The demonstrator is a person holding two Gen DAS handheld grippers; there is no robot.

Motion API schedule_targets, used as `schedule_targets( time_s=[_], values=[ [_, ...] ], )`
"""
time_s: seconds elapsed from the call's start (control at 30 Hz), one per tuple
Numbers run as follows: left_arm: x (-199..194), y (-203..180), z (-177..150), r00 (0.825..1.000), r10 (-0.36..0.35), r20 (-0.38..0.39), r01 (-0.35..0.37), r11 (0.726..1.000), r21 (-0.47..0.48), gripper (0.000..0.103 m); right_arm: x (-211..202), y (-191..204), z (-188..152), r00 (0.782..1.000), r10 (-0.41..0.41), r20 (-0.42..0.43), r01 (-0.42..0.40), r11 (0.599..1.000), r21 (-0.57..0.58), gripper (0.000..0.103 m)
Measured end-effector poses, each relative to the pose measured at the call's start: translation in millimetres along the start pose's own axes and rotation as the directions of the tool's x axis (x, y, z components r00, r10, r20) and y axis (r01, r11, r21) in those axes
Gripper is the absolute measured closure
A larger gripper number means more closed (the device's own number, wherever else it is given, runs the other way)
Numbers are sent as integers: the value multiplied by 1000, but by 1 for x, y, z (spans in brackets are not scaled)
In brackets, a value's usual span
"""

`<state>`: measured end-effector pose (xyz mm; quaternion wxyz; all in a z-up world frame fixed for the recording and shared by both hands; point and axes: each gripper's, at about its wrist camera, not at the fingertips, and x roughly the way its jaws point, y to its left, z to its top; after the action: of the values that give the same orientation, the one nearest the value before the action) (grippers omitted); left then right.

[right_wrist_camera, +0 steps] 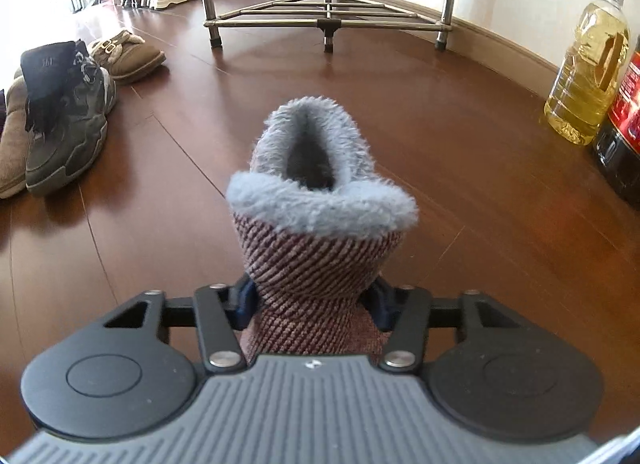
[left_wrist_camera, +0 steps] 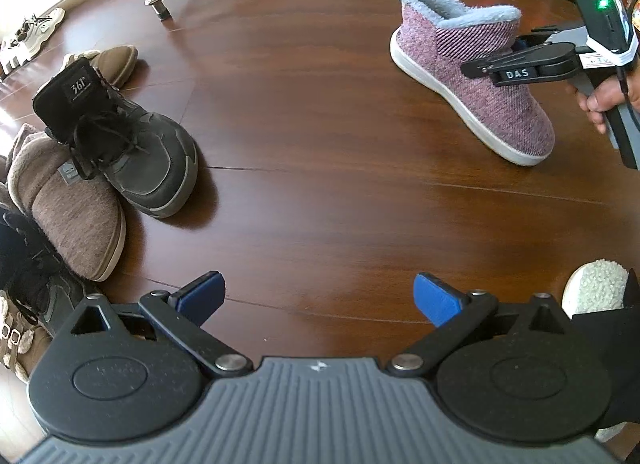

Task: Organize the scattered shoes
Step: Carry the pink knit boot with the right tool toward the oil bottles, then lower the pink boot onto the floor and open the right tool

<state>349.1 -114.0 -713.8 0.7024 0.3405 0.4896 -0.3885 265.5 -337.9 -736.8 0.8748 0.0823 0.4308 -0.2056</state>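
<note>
Fingers of right gripper pinch pink knit slipper boot at its front, pads pressed into both sides; grey fleece collar points away. Left gripper spread wide over bare wooden floor, nothing between blue pads. Dark sneaker, tongue marked "361°", lies among brown slippers well apart. Metal rack by wall; cooking-oil bottle alongside. "DAS" on gripper arm.

"361°" on dark sneaker tongue; "DAS" on right tool finger; bottle labels unreadable.
</note>
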Motion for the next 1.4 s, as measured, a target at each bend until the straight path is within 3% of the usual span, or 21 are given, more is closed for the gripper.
schedule_targets(
  time_s=[0.53,1.03,1.13,1.3,1.4],
  values=[
    [13,-2,4,999,-10,-32,11,1000,15,1,-25,-102,-22,993,-117,-1,116,986,-117,58],
    [19,-9,10,999,-16,-46,17,999,36,1,-20,-137,-28,999,-4,33,7,996,-84,57],
    [18,-9,9,999,-17,-44,19,999,36,1,-19,-136,-26,1000,-1,30,3,997,-71,43],
    [16,-10,8,999,-14,-42,15,999,40,1,-20,-124,-23,999,-50,14,50,997,-57,37],
    [16,-8,7,999,-21,-41,22,999,27,1,-43,-111,-30,994,-103,26,103,995,5,26]
  ],
)
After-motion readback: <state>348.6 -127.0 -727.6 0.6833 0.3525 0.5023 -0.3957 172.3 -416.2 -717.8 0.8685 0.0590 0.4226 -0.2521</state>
